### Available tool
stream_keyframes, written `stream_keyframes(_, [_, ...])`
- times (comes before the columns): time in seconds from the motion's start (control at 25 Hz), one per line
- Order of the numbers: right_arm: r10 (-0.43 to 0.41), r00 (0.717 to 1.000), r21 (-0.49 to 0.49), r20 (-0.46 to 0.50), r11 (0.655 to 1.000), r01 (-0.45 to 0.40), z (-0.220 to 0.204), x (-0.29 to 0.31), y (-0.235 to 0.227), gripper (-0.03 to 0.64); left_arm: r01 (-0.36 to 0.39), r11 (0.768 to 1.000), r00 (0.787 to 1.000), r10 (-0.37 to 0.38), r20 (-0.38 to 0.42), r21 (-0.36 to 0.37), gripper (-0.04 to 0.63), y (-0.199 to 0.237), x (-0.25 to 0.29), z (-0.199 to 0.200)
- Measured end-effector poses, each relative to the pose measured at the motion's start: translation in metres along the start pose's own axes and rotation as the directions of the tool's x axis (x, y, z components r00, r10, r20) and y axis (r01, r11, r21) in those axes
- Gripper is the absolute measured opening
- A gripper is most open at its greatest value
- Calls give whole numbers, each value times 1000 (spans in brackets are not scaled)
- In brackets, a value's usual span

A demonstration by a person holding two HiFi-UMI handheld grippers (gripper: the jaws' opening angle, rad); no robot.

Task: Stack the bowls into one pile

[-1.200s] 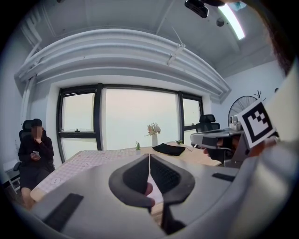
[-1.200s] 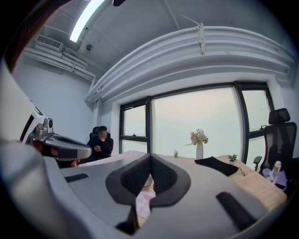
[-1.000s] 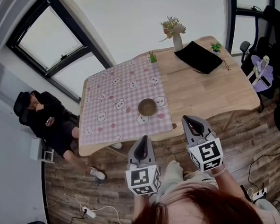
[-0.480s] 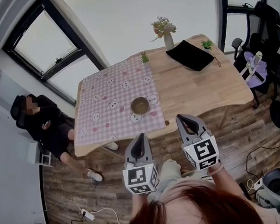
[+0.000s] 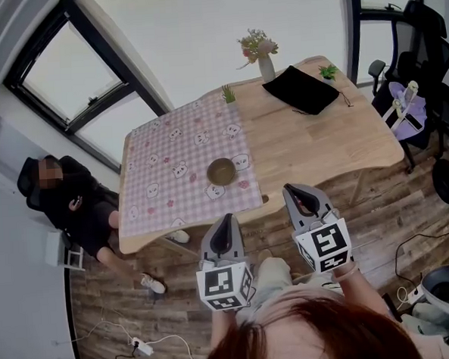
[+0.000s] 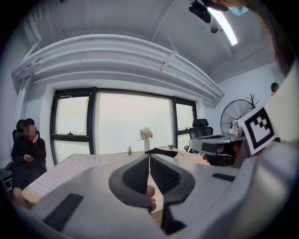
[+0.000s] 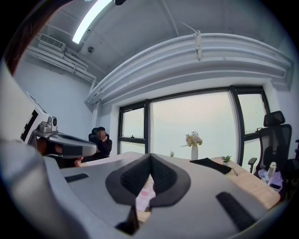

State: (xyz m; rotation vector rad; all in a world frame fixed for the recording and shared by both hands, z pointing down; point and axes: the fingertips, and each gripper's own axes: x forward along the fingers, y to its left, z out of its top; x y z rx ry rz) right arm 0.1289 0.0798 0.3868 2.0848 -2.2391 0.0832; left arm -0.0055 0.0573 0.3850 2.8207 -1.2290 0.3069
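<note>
Just one bowl (image 5: 222,170) in sight, brown, sitting on the checked cloth (image 5: 171,178) close to its near right corner, on the table (image 5: 336,141). Both grippers hang well short of it, off the table's near edge. The left gripper (image 5: 225,218) is roughly in line with the bowl, and the right gripper (image 5: 295,188) is off to the bowl's right. Each has its jaws pressed together, nothing in them. Count-wise: two grippers, one vase (image 5: 265,62), two little plants, one black mat (image 5: 301,89) at the far end. Versus half a second back, the bowl and grippers are pretty much where they were.
</note>
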Motion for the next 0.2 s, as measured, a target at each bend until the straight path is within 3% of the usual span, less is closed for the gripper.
stream_keyframes(0.2, [-2, 1000, 4, 9, 1000, 2, 8, 8, -4, 0, 2, 1000, 1000, -2, 6, -4, 12, 6, 7, 9])
